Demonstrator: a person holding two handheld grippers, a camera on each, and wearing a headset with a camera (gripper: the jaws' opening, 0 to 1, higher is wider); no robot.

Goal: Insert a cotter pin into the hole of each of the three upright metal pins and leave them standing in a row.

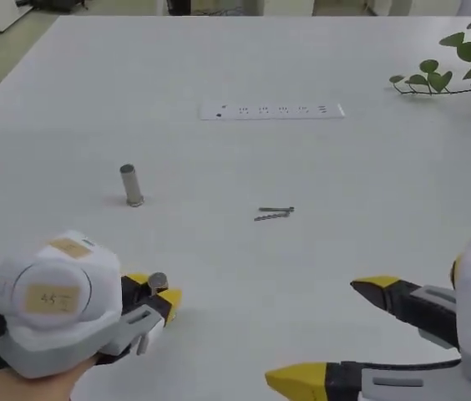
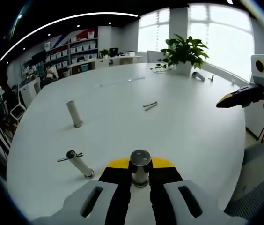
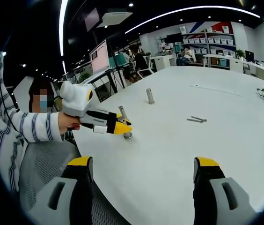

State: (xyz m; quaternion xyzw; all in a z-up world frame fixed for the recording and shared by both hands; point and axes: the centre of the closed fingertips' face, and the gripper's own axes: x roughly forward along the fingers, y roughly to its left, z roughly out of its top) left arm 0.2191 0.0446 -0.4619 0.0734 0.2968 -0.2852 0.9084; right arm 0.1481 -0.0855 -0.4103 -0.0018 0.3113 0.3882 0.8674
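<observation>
One pin (image 2: 140, 169) in left hand-held gripper (image 2: 140, 164)

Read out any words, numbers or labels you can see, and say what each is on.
No text is legible.
Yellow sticker on the white housing of the left gripper: dark marks, too blurred to read.
Second yellow sticker on its top: blurred.
Long white power strip: markings too small.

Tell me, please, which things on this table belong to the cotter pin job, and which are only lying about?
For the job:
- held metal pin, in the left gripper
- standing metal pin
- third metal pin, with a cotter pin through it
- two loose cotter pins

Only lying about:
- power strip
- plant
</observation>
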